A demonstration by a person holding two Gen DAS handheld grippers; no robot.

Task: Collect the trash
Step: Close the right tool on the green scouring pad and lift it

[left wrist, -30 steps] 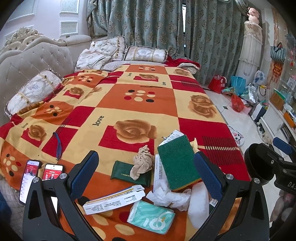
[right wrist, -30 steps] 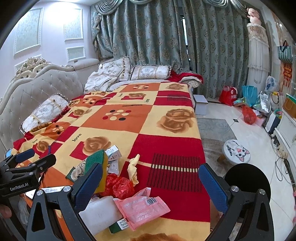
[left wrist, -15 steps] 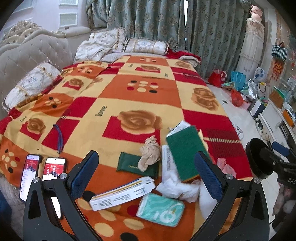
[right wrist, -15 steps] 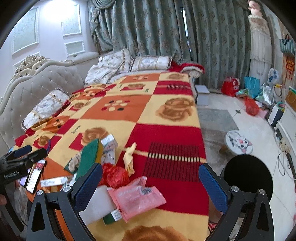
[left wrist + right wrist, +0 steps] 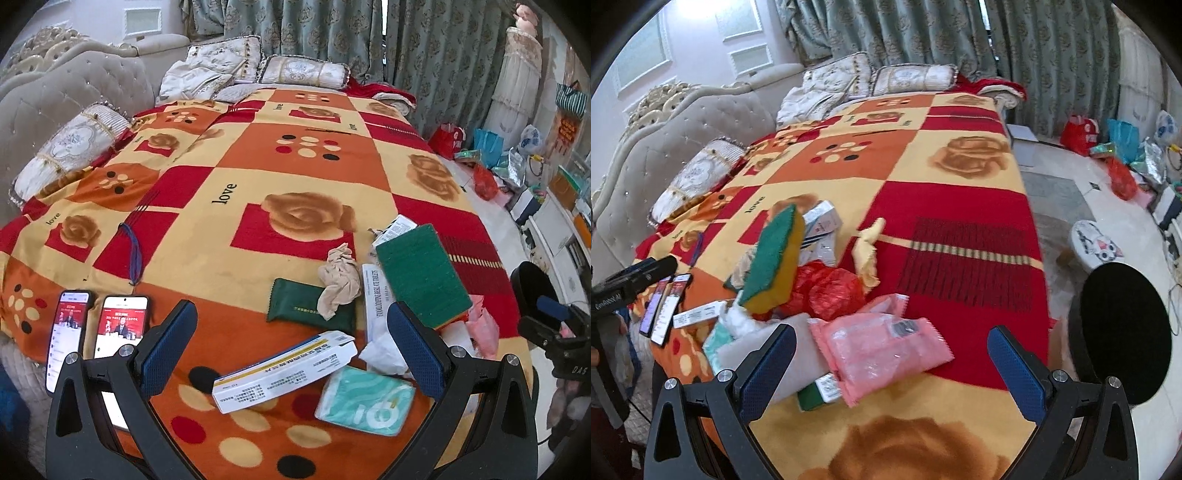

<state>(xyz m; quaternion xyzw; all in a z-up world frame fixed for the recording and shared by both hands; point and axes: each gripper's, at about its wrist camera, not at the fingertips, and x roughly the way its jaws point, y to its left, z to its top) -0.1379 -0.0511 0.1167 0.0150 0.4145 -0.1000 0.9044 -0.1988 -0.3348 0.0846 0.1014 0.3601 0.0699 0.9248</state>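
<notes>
Trash lies in a heap on the patterned blanket. In the left wrist view my left gripper is open above a long white box, with a teal tissue pack, a dark green pouch, a crumpled beige tissue and a green and yellow sponge around it. In the right wrist view my right gripper is open over a pink plastic packet; a red crumpled bag, the sponge and a yellow scrap lie beyond.
Two phones lie at the blanket's left edge. A black round bin stands on the floor right of the bed. Pillows line the padded headboard on the left. Bags clutter the floor by the curtains.
Both grippers have come lower and closer to the trash heap, which now looks larger in both views. Both stay open and empty.
</notes>
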